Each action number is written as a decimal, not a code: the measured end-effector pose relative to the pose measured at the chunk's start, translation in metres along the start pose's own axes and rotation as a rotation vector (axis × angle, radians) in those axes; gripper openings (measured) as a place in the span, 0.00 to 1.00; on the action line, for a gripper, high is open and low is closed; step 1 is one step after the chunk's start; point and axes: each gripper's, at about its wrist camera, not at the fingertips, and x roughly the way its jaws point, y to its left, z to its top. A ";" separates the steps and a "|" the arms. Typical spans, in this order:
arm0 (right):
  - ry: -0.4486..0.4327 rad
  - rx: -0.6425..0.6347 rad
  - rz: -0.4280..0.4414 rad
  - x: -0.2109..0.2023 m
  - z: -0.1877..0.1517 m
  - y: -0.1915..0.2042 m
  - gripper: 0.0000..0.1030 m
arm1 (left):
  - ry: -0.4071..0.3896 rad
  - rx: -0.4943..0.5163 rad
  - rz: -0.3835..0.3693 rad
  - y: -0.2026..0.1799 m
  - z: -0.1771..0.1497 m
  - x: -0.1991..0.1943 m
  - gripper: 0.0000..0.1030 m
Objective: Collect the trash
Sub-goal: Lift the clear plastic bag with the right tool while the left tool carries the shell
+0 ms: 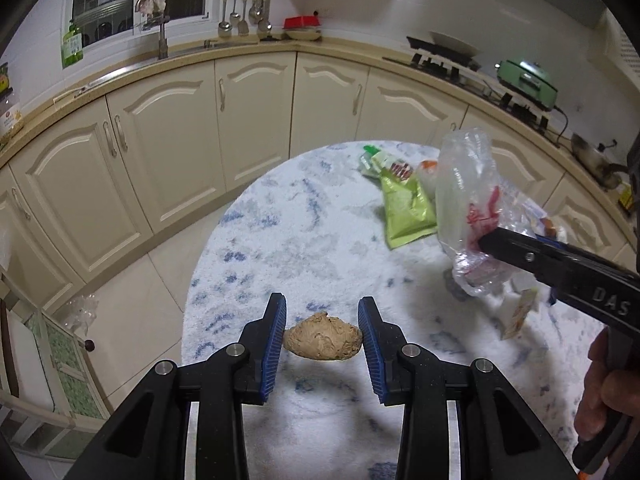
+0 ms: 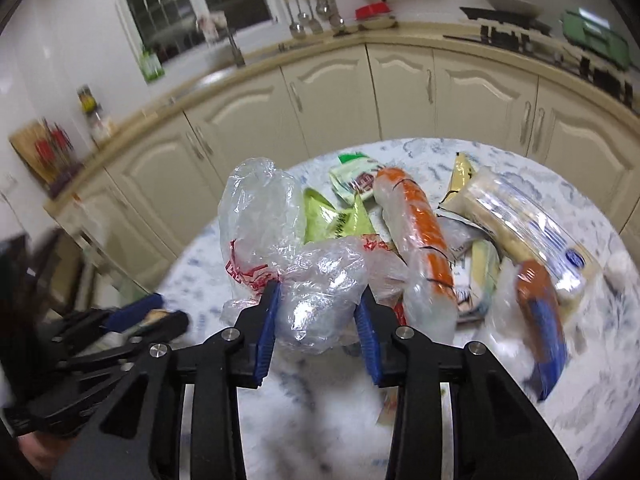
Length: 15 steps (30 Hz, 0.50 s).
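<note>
My left gripper [image 1: 322, 328] is shut on a crumpled brown paper ball [image 1: 323, 341] and holds it above the round marble table [image 1: 304, 224]. My right gripper [image 2: 318, 312] is shut on a crumpled clear plastic bag with red print [image 2: 296, 256], lifted over the table; the bag also shows in the left wrist view [image 1: 468, 208]. Behind it lies a pile of trash: a green snack wrapper [image 2: 332, 216], an orange and clear wrapper [image 2: 424, 232] and a clear cracker sleeve [image 2: 528, 224].
Cream kitchen cabinets [image 1: 168, 148] curve behind the table, with a sink tap [image 1: 162, 36] and stove [image 1: 448, 64] on the counter. A chair [image 1: 44, 360] stands at the left. A small wrapper [image 1: 520, 316] lies on the table near the right gripper.
</note>
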 end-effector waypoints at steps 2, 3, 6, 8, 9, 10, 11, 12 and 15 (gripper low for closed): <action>-0.031 0.019 0.022 -0.018 0.000 -0.002 0.36 | -0.026 0.012 -0.008 -0.006 0.003 -0.013 0.32; -0.052 0.026 0.035 -0.030 0.000 -0.004 0.36 | -0.042 0.022 -0.014 -0.011 0.004 -0.020 0.32; -0.095 0.043 0.055 -0.054 0.001 -0.006 0.36 | -0.078 0.048 -0.025 -0.023 0.006 -0.039 0.32; -0.128 0.059 0.068 -0.072 0.000 -0.009 0.36 | -0.096 0.067 -0.036 -0.034 0.008 -0.050 0.32; -0.144 0.067 0.073 -0.080 0.000 -0.012 0.36 | -0.107 0.078 -0.044 -0.040 0.009 -0.056 0.32; -0.166 0.074 0.067 -0.092 -0.002 -0.015 0.36 | -0.119 0.091 -0.049 -0.045 0.009 -0.062 0.32; -0.183 0.078 0.060 -0.103 -0.004 -0.018 0.36 | -0.133 0.108 -0.055 -0.053 0.010 -0.068 0.32; -0.204 0.085 0.053 -0.116 -0.005 -0.022 0.36 | -0.149 0.129 -0.065 -0.063 0.011 -0.076 0.32; -0.263 0.109 0.020 -0.151 -0.010 -0.039 0.36 | -0.183 0.178 -0.100 -0.091 0.012 -0.092 0.32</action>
